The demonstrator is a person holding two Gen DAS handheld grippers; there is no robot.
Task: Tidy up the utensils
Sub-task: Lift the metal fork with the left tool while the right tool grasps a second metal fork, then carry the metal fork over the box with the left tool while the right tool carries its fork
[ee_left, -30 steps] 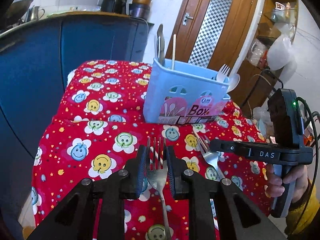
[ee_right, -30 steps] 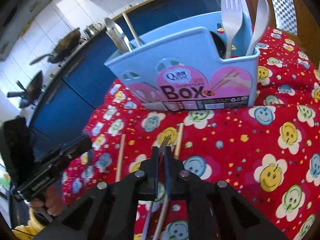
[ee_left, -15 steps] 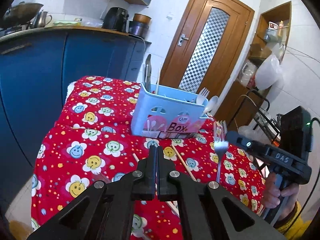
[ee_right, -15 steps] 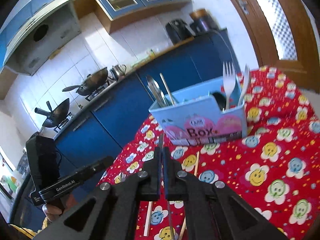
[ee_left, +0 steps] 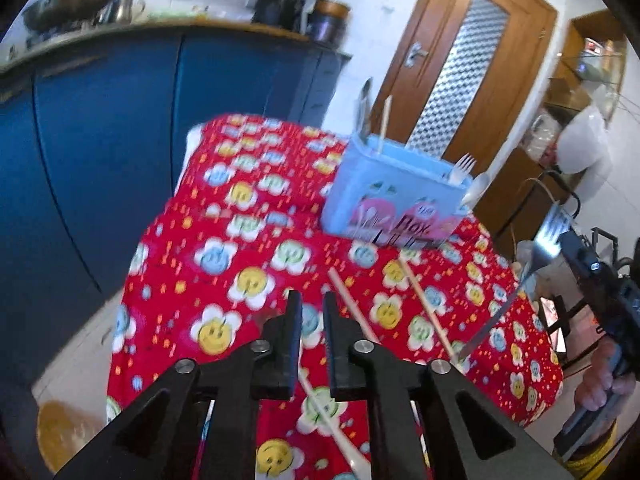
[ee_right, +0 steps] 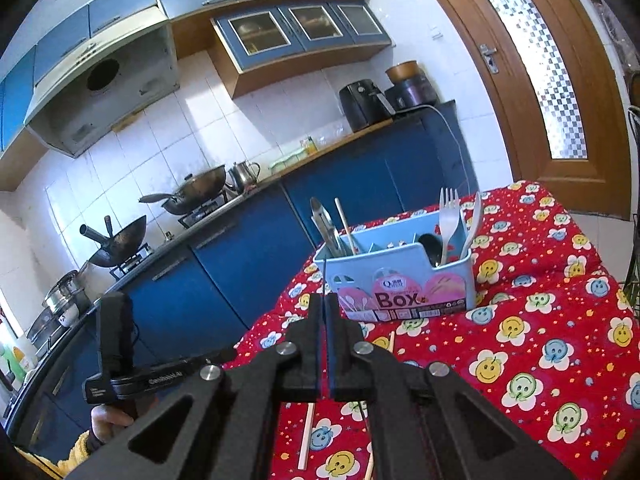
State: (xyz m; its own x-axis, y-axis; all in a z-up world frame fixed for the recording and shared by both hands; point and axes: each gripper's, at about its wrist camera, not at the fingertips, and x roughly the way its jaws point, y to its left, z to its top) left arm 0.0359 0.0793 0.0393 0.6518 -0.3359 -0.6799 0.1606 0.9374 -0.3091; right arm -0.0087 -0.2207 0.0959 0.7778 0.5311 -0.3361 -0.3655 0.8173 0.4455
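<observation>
A light blue utensil box (ee_left: 394,196) (ee_right: 404,276) stands on the red flowered tablecloth (ee_left: 256,248) and holds a white fork, spoons, tongs and a chopstick. My right gripper (ee_right: 325,300) is shut on a metal fork (ee_left: 540,248), seen edge-on between its fingers and held in the air at the right of the left wrist view. My left gripper (ee_left: 311,300) is slightly open and empty above the cloth. Two wooden chopsticks (ee_left: 424,300) lie on the cloth in front of the box. The left wrist view is blurred.
Blue kitchen cabinets (ee_left: 100,152) run along the left of the table. A wooden door (ee_left: 460,72) stands behind the box. Woks (ee_right: 200,192) sit on the stove. The table edge drops off at the left and right.
Both grippers rose from the cloth. The right one lifted its fork and carried it up toward the box. The left one shut without keeping its fork, then opened slightly and swung left.
</observation>
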